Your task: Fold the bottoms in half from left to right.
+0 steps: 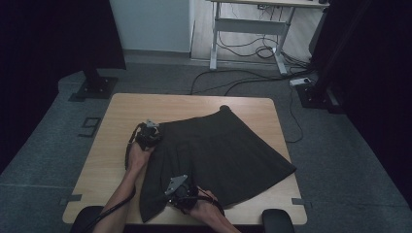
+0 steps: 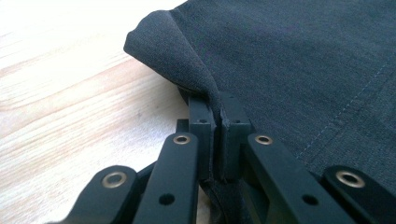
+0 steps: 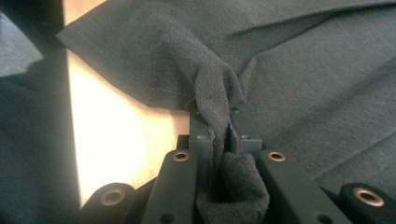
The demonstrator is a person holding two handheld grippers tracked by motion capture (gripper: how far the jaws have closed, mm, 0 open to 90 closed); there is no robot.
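Both grippers are clamping the same dark garment (image 1: 223, 150), which is lying spread on the wooden table (image 1: 121, 111). The left gripper (image 1: 148, 136) is pinching the cloth's left edge near a corner; in the left gripper view its jaws are pressed together with a thin fold of fabric (image 2: 196, 79) rising out from between them, and the rest of the garment is stretching away ahead and to that gripper's right. The right gripper (image 1: 180, 190) is biting the near hem, closer to the person; in the right gripper view a thick bunched ridge of cloth (image 3: 215, 93) is standing up between its closed jaws, with bare table showing to its left.

Seen from above, the garment's bulk is fanning out ahead and to the right of both tools, its long run heading toward the table's far right side. The two grip points are sitting along the same left-hand edge, the left one farther, the right one nearer. Any lift or fold would probably carry that edge over toward the right.
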